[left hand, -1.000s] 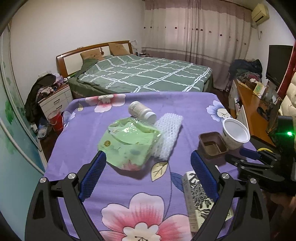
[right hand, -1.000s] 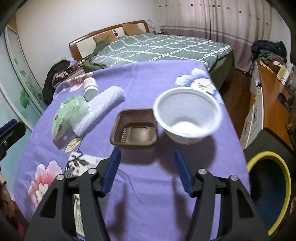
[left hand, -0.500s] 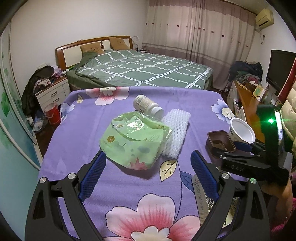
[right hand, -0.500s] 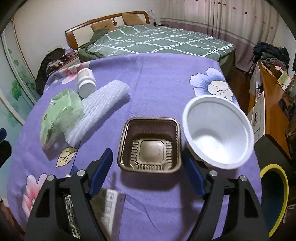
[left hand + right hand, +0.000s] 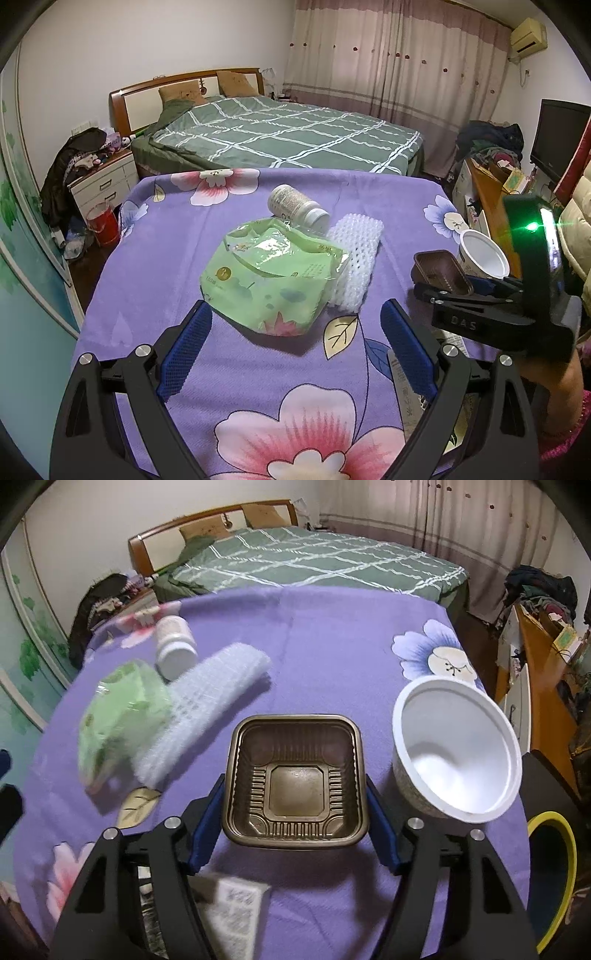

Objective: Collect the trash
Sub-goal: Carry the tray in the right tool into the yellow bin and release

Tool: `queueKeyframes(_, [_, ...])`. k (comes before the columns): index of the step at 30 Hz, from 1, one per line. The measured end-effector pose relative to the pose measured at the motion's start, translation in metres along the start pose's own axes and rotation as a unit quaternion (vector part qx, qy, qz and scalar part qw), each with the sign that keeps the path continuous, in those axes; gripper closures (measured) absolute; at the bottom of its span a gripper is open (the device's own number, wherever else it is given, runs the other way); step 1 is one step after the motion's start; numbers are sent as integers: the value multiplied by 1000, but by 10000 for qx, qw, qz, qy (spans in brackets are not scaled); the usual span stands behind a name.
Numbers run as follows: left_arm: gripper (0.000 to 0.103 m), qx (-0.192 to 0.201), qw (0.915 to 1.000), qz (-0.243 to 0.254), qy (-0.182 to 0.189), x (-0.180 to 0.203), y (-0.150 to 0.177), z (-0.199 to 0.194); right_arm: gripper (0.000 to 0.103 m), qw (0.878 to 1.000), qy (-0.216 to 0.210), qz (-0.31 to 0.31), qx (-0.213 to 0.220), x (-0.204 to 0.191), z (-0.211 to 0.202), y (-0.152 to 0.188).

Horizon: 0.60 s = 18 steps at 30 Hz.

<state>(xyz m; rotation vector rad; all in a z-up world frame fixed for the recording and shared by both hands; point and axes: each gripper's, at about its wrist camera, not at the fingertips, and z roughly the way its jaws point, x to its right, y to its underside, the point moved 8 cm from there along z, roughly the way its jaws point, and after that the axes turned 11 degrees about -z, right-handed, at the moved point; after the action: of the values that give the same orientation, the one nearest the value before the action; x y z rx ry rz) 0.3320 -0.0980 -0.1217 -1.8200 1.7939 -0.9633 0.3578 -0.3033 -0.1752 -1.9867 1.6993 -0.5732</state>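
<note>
The right tool [image 5: 293,825] straddles the brown plastic tray [image 5: 295,784], its jaws just closing in from both sides, blue pads at or almost at the tray's walls; a white bowl [image 5: 456,751] tilts at 3 o'clock of it. The left tool [image 5: 293,360] stands wide and empty, the green pouch [image 5: 275,278] at its 12 o'clock on the purple floral desk [image 5: 155,266].

Ribbed glossy brown plastic tray [image 5: 295,782] on matt purple cloth [image 5: 332,657]; white foam netting [image 5: 207,705] beside it.
</note>
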Motion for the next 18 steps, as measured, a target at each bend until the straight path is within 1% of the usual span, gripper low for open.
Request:
queueKeyframes(6, [12,98,9999,78,-12,6,0,-13,38,9993,-245,-72,286,-9,-36,6])
queueKeyframes(9, [12,147,9998,131,-5,12,2,-21,38,9989,-266,-90,371,-5,-55,19])
queueKeyframes(12, [10,157,9997,203,21,21,5,-27,37,9989,-205,12,420,11,-72,37])
queueKeyframes(16, [10,119,9992,363,99,41,12,-30,37,9983,2,362,464,46,-94,68])
queueKeyframes(18, [10,101,9987,473,154,54,16,-31,37,9966,230,623,487,73,-106,87])
